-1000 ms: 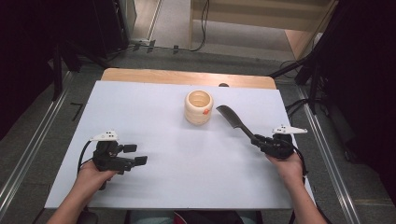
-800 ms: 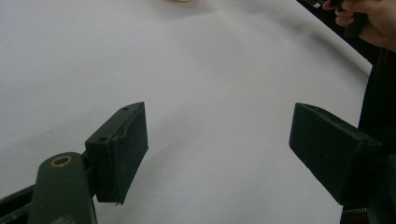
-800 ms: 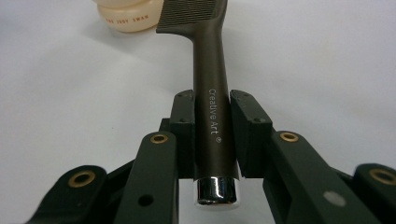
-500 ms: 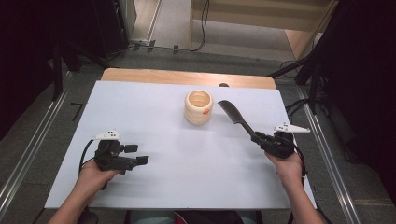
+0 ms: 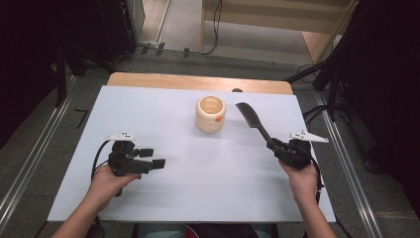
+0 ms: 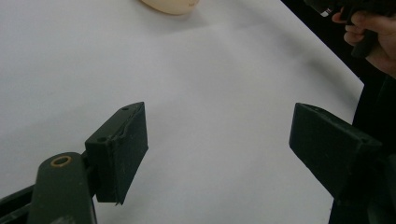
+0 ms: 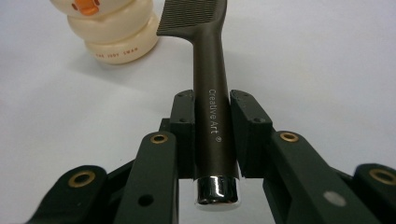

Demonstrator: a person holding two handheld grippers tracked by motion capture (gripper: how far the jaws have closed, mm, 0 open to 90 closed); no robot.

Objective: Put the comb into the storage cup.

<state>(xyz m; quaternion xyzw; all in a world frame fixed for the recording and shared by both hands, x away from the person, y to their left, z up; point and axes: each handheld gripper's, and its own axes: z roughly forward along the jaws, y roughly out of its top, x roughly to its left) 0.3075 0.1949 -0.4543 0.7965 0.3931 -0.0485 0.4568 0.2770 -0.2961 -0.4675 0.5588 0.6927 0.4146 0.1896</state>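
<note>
Comb: the dark brown plastic comb with a long round handle and a chrome end cap [image 7: 210,88] is what I have in hand; its toothed head points to the far left, toward the cup.
Right gripper: my right gripper [image 7: 211,133] is clenched on the comb's handle, one black pad pressed to each side of it just above the chrome cap, where the white lettering runs.
Comb's place: in the high view the comb [image 5: 252,121] slants from the right gripper [image 5: 277,147] up toward the far left, lifted off the sheet at the right side of the table, its head just beside the cup and apart from it.
Cup: the cream-coloured ribbed round cup with an orange duck beak on its side [image 5: 211,113] stands upright at the far middle of the table; in the right gripper view it [image 7: 112,30] sits just left of the comb's teeth.
Left gripper: my left gripper [image 5: 151,157] is released, its two black pads wide apart with nothing but bare sheet between them [image 6: 219,149]; it sits low over the near left of the table, well apart from cup and comb.
Table: white sheet [image 5: 198,188] over a wooden top whose far edge shows as a tan strip.
</note>
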